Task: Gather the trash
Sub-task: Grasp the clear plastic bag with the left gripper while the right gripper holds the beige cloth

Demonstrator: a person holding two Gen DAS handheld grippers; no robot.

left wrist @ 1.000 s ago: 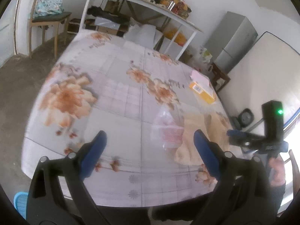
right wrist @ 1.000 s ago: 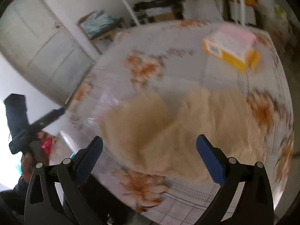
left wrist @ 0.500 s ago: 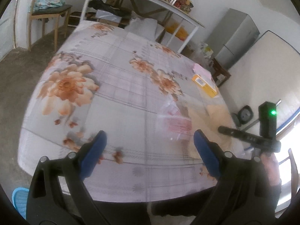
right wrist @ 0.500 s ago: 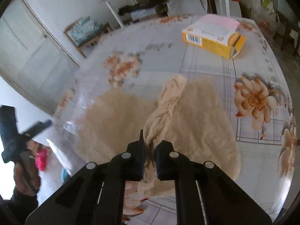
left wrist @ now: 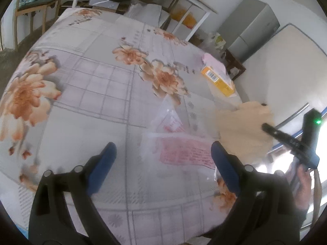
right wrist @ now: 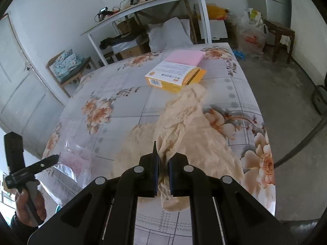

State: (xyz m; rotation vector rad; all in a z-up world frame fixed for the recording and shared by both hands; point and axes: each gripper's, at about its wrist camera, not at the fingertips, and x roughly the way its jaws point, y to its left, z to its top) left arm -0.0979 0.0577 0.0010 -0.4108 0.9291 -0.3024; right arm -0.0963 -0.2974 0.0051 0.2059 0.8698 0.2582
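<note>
A clear plastic bag with a pink printed label (left wrist: 184, 153) lies flat on the floral bedsheet (left wrist: 92, 94). My left gripper (left wrist: 163, 159) hovers just over it; its jaws are closing, with the bag between the blue pads (left wrist: 106, 163) and no pad pressing on it. To the right, my right gripper (right wrist: 162, 161) is shut on a crumpled beige plastic bag (right wrist: 184, 126), whose bunched top is pinched and whose rest drapes on the bed. That beige bag (left wrist: 245, 126) and the right gripper (left wrist: 264, 126) also show in the left wrist view. The clear bag (right wrist: 75, 159) shows by my left gripper (right wrist: 55, 156).
A yellow carton (right wrist: 173, 77) with pink paper (right wrist: 186, 57) under it lies farther up the bed. Behind stand a white desk (right wrist: 147, 2), a chair with a cushion (right wrist: 67, 67), a wooden stool (right wrist: 280, 30) and a grey cabinet (left wrist: 251, 26). A mattress (left wrist: 286, 71) leans at right.
My right gripper went from open to shut on the beige bag and pulled it into a bunch. My left gripper moved down and closer to the clear bag.
</note>
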